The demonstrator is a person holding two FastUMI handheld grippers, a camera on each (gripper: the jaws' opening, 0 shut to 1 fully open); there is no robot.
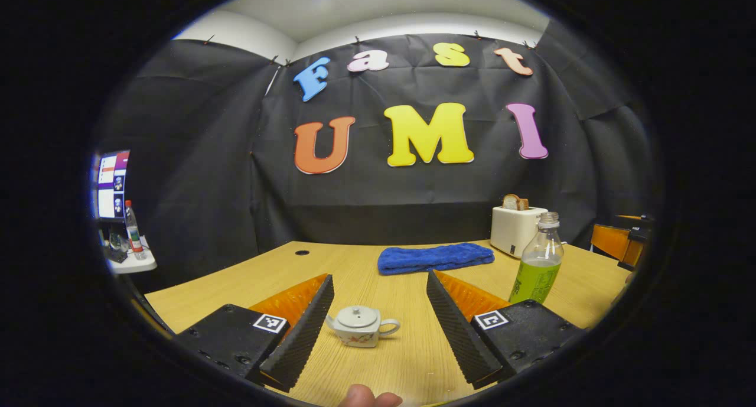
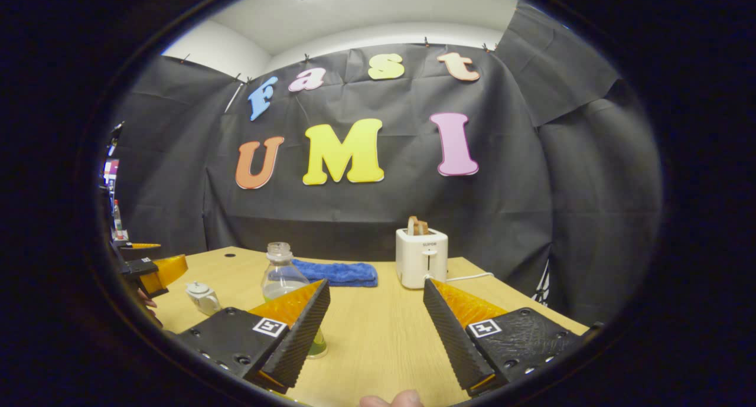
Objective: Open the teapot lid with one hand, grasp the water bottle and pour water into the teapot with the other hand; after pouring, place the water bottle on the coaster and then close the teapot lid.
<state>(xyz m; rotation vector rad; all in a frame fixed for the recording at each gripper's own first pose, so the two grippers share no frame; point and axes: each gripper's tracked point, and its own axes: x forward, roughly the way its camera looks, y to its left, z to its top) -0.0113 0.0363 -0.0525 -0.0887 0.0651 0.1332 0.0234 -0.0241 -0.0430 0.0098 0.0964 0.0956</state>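
Left gripper (image 1: 378, 330) gapes wide, empty, framing the lidded teapot (image 1: 361, 326) on the tabletop (image 1: 407, 360) for a lid grab, while the right gripper (image 2: 375, 330), equally wide and empty, lines up beside the water bottle (image 2: 281, 274).

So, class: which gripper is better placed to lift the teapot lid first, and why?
Left. The teapot sits between the open left gripper fingers, lid on. The right gripper faces bare table, nearer the water bottle.
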